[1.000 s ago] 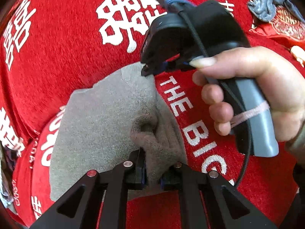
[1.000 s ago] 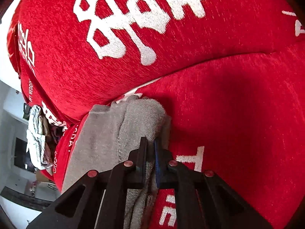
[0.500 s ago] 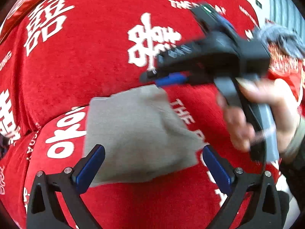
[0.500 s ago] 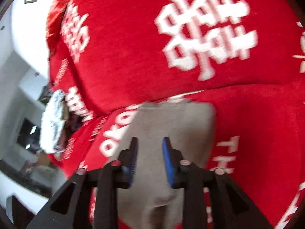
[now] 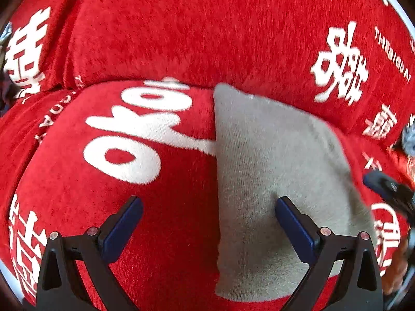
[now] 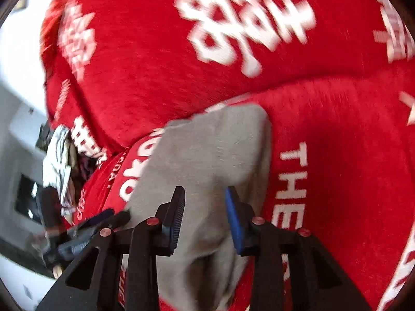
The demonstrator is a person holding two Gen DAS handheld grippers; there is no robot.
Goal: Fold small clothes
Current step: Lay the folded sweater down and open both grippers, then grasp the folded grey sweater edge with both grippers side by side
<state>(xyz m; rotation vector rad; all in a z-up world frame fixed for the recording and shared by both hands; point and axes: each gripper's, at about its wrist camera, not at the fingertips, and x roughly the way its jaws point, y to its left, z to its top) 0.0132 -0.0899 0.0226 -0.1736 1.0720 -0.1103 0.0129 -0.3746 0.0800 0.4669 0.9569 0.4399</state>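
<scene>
A small grey knit cloth [image 5: 272,176] lies folded flat on the red sofa seat cushion [image 5: 116,181]. It also shows in the right wrist view [image 6: 207,160]. My left gripper [image 5: 207,217] is open wide and empty; its right finger is over the cloth, its left finger over bare cushion. My right gripper [image 6: 205,207] is open and empty just above the cloth. The right gripper's tip shows at the right edge of the left wrist view [image 5: 389,191]. The left gripper shows blurred at the lower left of the right wrist view [image 6: 85,228].
The red sofa back cushion [image 5: 207,26] with white characters rises behind the cloth. A heap of other clothes [image 6: 59,160] lies at the sofa's left end. A bluish-grey garment [image 5: 409,140] peeks in at the far right.
Both grippers let go of the grey cloth and opened. The cloth now lies flat. The left gripper has swung left; the right gripper has pulled back and opened wider.
</scene>
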